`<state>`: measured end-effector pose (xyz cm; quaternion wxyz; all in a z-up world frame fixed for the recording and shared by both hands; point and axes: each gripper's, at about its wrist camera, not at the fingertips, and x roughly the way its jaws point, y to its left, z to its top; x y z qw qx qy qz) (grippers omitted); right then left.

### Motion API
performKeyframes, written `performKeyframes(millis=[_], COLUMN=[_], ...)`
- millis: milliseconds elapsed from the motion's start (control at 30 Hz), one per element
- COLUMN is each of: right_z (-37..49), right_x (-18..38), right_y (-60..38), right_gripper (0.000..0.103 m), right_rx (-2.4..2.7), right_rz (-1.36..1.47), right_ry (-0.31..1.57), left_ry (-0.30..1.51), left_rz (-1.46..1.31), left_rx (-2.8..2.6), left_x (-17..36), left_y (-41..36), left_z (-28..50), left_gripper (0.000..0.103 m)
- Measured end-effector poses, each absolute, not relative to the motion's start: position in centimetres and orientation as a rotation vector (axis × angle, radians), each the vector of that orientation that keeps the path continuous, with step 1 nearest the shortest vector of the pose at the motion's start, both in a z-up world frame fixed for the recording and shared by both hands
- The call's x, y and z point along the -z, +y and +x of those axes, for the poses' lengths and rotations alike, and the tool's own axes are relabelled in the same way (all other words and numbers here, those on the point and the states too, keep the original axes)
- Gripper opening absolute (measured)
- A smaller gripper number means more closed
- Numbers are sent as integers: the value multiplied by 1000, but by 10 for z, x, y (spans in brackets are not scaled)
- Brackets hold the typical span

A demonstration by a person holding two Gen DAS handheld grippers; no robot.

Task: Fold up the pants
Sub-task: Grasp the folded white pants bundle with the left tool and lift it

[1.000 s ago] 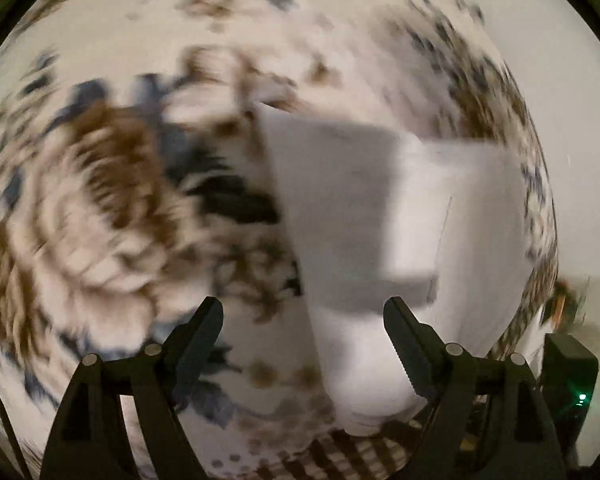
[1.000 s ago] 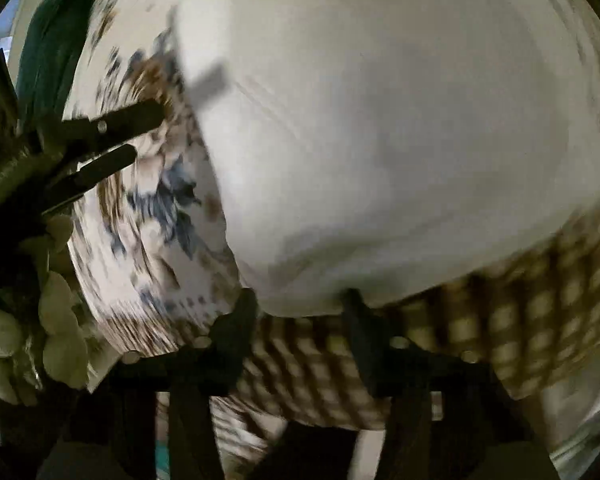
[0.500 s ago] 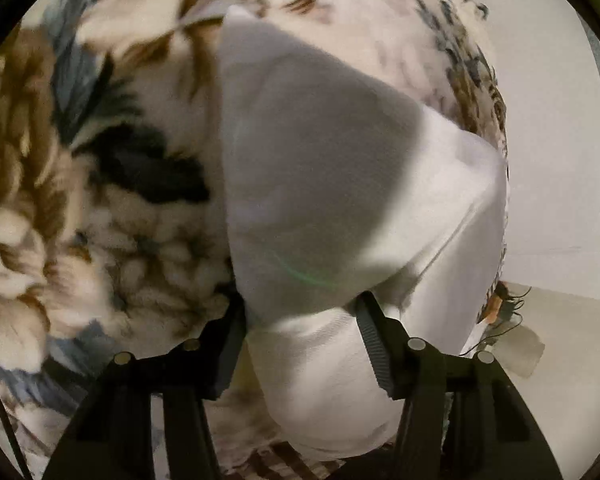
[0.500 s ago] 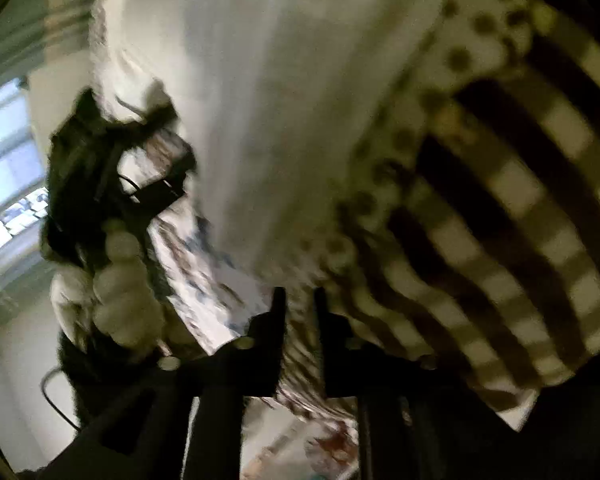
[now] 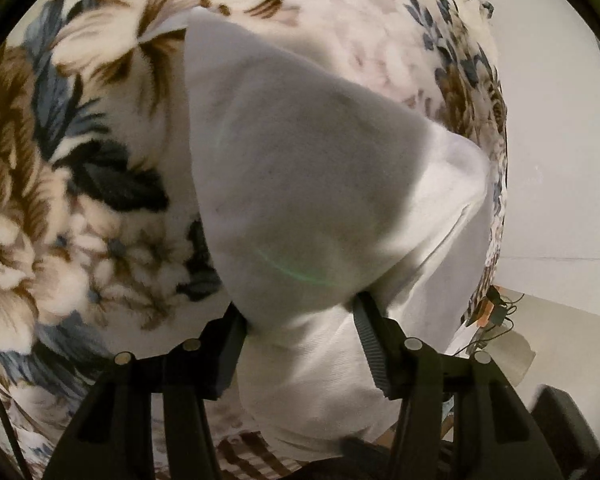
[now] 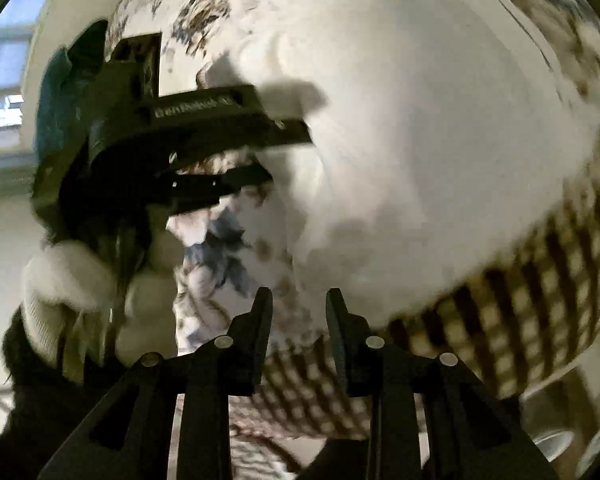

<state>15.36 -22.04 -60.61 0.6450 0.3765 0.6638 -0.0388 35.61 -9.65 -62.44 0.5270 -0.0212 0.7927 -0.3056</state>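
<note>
The floral blanket (image 5: 80,184) is my landmark. On it the white pants (image 5: 300,184) lie bunched, long axis running away from me toward the blanket's far edge. My left gripper (image 5: 300,320) is nearer: its jaws have just been closing and now clamp the near fold. My right gripper (image 6: 298,316), jaws narrowly apart and empty, hovers off the pants' near edge.

the pants (image 5: 300,184) lie on the blanket (image 5: 80,160), near its front edge. the left gripper (image 5: 300,320) sits at their near end, fabric bunched between its fingers. in the right wrist view the pants (image 6: 420,140) lie right of the left gripper (image 6: 256,140); the right gripper (image 6: 298,312) stands just before their near edge.
</note>
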Motion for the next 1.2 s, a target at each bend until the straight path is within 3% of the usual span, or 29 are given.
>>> performKeyframes(millis=[67, 167, 233, 367, 433, 467, 500, 600, 633, 667, 700, 867, 933, 1033, 1200], right_z=[161, 135, 93, 61, 62, 67, 73, 90, 93, 94, 93, 88, 87, 90, 97], right_x=[639, 678, 706, 687, 682, 681, 681, 702, 712, 722, 728, 707, 692, 673, 660], right_y=[-206, -196, -192, -216, -228, -231, -232, -232, -228, -227, -226, -227, -232, -241, -247], right_gripper=[24, 6, 6, 8, 31, 60, 69, 69, 68, 57, 38, 24, 21, 20, 19], right_rx=[75, 111, 135, 135, 95, 100, 100, 106, 135, 166, 215, 209, 192, 172, 107], right_rz=[884, 930, 1006, 1251, 1317, 1320, 1347, 1469, 1502, 1519, 1503, 1411, 1368, 1284, 1184], right_ry=[1613, 1757, 1875, 1645, 1535, 1487, 1423, 1368, 1368, 1372, 1395, 1338, 1318, 1330, 1464], left_ry=[1921, 1906, 1916, 1903, 1898, 1882, 1867, 1855, 1873, 1900, 1925, 1983, 1931, 1904, 1924], left_rz=[-56, -83, -112, -153, -204, -242, -260, -304, -315, -304, -293, -225, -189, -178, -207], left_rx=[727, 738, 746, 783, 794, 781, 768, 775, 803, 832, 861, 929, 956, 962, 950], left_x=[634, 637, 638, 630, 624, 619, 617, 618, 626, 636, 643, 669, 658, 635, 623], left_y=[-95, -91, -88, -69, -51, -37, -28, -12, -16, -25, -34, -79, -91, -104, -112], left_z=[356, 358, 361, 361, 360, 359, 359, 354, 350, 346, 342, 328, 329, 329, 329], left_gripper=[50, 50, 50, 53, 55, 58, 61, 68, 69, 69, 69, 75, 60, 46, 45])
